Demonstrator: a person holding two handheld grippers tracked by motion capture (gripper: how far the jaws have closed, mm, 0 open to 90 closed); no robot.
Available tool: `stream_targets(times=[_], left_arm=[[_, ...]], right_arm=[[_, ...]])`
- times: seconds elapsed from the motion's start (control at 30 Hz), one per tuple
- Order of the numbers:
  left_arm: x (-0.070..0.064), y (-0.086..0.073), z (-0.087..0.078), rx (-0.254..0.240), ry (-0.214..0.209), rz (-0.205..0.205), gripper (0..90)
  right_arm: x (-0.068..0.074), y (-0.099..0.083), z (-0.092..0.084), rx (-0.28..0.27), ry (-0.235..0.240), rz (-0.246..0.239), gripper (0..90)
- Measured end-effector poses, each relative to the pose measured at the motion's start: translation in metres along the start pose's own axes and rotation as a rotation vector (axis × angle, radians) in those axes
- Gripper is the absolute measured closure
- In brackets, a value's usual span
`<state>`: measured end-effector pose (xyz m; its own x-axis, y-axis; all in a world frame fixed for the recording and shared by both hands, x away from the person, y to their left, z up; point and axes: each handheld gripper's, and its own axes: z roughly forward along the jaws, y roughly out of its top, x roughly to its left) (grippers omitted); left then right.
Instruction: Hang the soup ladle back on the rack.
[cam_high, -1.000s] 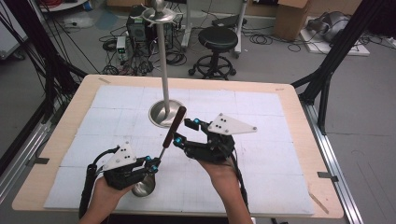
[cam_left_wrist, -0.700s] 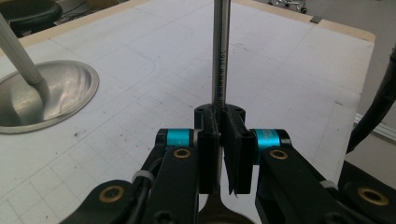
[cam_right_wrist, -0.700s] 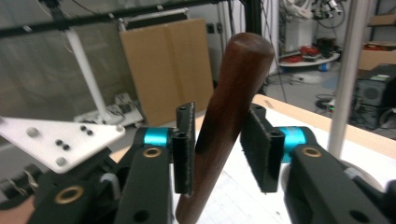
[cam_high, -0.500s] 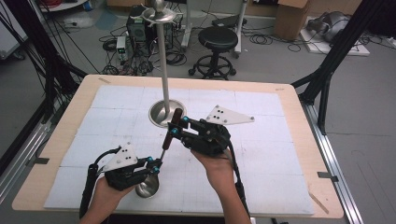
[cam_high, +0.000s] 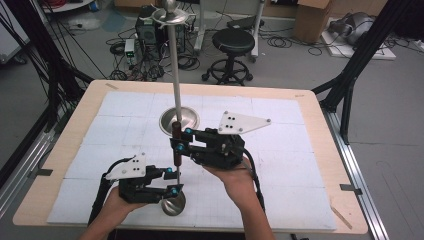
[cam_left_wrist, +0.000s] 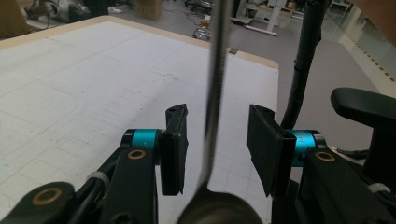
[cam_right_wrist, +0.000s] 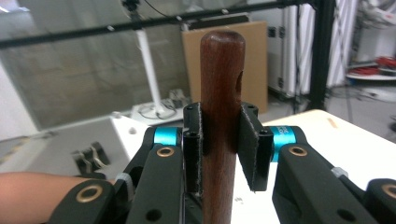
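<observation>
My right gripper (cam_high: 176, 139) clamps the ladle (cam_high: 174, 150) handle upright before the stand (cam_high: 178, 120); my left gripper (cam_left_wrist: 215, 145) gapes around its shaft.

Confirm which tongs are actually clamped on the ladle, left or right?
The right tongs: their pads pinch the ladle's wooden handle. The left tongs stand open, the metal shaft passing between their pads untouched.

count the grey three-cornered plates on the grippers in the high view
2. One tops the left gripper, its grey plate near the table's front edge. The other grey plate tops the right gripper, toward the table's middle, beside the stand's round base.
</observation>
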<state>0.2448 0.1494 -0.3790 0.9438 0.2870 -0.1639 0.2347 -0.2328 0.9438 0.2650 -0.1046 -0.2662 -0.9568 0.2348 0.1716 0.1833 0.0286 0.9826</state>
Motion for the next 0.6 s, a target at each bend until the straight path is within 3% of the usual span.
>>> stream_targets(times=[0.13,0.33,0.43,0.6], left_arm=[[0.004,-0.0019,0.0025,0.015,-0.029,0.024,66.0],[0.0032,-0.0034,0.0039,0.023,-0.061,0.045,74.7],[0.0017,-0.0043,0.0047,0.018,-0.055,0.058,82.6],[-0.0006,-0.004,0.004,0.021,-0.036,0.056,83.7]], right_arm=[[-0.0041,-0.0023,-0.0023,-0.008,0.057,0.008,73.5],[-0.0073,-0.0064,-0.0034,-0.008,0.091,0.006,73.5],[-0.0078,-0.0074,-0.003,-0.007,0.087,0.008,73.4],[-0.008,-0.0088,-0.0026,-0.017,0.089,0.007,73.2]])
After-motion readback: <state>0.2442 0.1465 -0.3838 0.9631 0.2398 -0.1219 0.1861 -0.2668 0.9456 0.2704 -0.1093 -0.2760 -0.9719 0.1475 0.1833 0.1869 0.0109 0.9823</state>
